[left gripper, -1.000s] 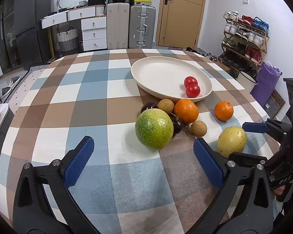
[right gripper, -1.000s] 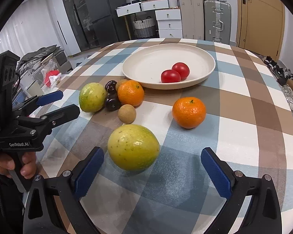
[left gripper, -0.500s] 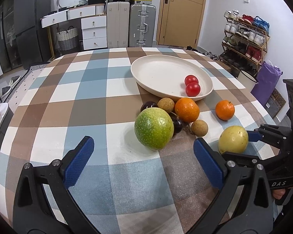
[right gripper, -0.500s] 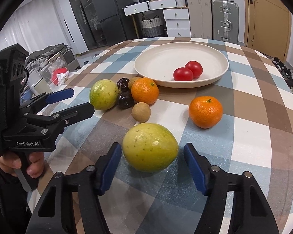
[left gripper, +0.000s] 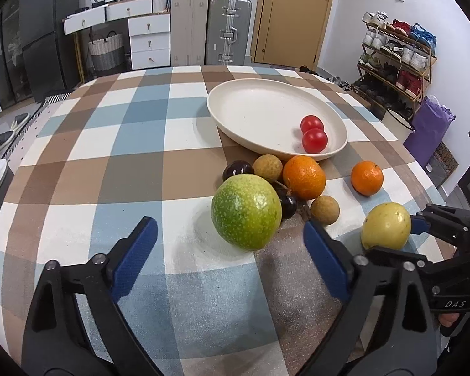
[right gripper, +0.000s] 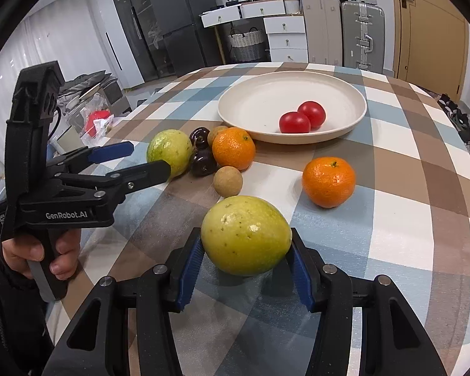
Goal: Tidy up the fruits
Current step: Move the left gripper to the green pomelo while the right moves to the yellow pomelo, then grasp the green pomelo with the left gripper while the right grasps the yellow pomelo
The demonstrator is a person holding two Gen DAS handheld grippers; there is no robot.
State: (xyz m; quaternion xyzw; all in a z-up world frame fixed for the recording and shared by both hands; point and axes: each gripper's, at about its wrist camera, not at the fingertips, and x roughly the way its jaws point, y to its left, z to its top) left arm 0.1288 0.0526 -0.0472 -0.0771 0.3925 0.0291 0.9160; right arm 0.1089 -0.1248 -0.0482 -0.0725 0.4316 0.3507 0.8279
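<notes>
Checked cloth covers the table [right gripper: 423, 188]. My right gripper [right gripper: 246, 271] has just been closing, its ribbed blue pads pinching the smooth yellow fruit [right gripper: 246, 235], long axis crosswise. My left gripper [left gripper: 228, 260], also closing, stands spread short of the speckled green fruit [left gripper: 246, 211]. Beyond lies the round cream plate [right gripper: 253, 106], with open cloth to its right.

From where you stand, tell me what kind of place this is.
Most likely a lived-in home, perhaps a dining corner by the entrance. A shoe rack full of shoes stands near the wooden door, suitcases line the wall beside white drawers, and the checked tablecloth carries loose fruit.
</notes>
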